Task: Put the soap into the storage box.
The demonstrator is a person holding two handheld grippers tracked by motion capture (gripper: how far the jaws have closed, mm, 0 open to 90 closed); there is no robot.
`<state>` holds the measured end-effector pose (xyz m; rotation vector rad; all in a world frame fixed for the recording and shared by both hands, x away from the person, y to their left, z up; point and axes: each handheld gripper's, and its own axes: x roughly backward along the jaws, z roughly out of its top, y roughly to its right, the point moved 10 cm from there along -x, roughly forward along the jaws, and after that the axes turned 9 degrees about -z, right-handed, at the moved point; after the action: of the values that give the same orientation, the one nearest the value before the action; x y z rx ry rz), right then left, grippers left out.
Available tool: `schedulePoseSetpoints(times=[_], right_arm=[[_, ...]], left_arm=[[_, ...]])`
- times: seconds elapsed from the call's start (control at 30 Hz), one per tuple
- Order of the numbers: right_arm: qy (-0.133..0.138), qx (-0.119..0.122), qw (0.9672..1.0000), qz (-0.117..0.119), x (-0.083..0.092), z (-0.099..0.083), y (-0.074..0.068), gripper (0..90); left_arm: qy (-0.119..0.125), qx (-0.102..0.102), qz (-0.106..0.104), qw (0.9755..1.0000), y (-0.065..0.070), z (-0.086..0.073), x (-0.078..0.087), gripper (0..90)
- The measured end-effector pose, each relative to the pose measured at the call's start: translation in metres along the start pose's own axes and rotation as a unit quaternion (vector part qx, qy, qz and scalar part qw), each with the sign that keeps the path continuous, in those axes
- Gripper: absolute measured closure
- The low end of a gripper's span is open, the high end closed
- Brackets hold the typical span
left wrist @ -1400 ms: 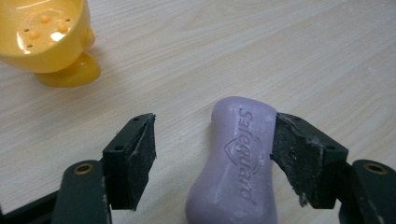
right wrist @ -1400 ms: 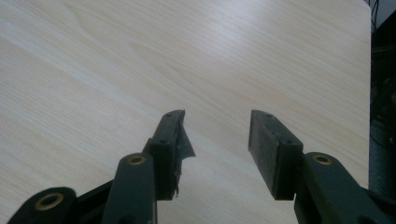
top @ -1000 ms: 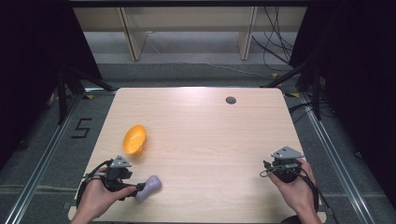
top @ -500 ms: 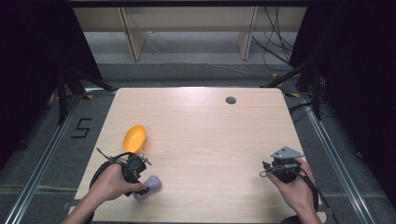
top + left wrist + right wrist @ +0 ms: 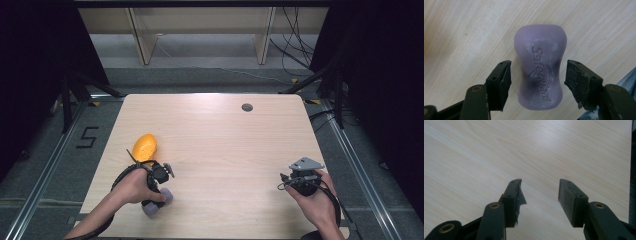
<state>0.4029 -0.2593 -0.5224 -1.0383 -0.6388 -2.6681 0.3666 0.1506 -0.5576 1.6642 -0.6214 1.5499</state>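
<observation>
At the near left of the table [image 5: 220, 135], high view: left hand [image 5: 134, 186], forearm entering from the near edge and angled toward the far right, fist wrapped over the left hand-held gripper [image 5: 159, 189], which tips down toward the near side. Beneath it, partly covered: purple soap bar [image 5: 156, 206], lying flat on the wood close to the near edge. Just beyond the hand, toward the far side: orange oval object [image 5: 144, 147], apart from the soap.

Near right of the table, high view: right hand [image 5: 315, 197], wrist low at the near edge, holding the right hand-held gripper [image 5: 295, 181] with its grey three-cornered plate [image 5: 306, 163] on top; well apart from the soap.

Left gripper view: left hand-held gripper [image 5: 537, 80] with jaws spread, having just been closing, then easing slightly wider; soap bar [image 5: 540, 66] between them, narrow waist level with the pads, a sliver of bare wood showing on each side, so neither pad presses it. This view supplies what the high view cannot: the embossed lettering "Safeguard" and the bar's pinched-waist shape. The high view alone supplies the orange object and both forearms.

Right gripper view: right hand-held gripper [image 5: 539, 192] with jaws spread over bare pale wood, pinching no item; lining of one pad torn and curling loose.
</observation>
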Motion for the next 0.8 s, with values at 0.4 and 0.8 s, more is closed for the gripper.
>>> schedulePoseSetpoints(times=[0.4,0.8], right_arm=[[-0.005,-0.010,0.9999,0.003,0.001,0.000,-0.002,53.2],[-0.010,-0.004,0.9999,0.004,0.001,-0.001,-0.002,53.1]], left_arm=[[-0.014,0.024,-0.021,0.9994,0.004,0.000,-0.015,37.6],[-0.028,0.028,-0.018,0.9990,-0.001,-0.003,-0.021,42.4]])
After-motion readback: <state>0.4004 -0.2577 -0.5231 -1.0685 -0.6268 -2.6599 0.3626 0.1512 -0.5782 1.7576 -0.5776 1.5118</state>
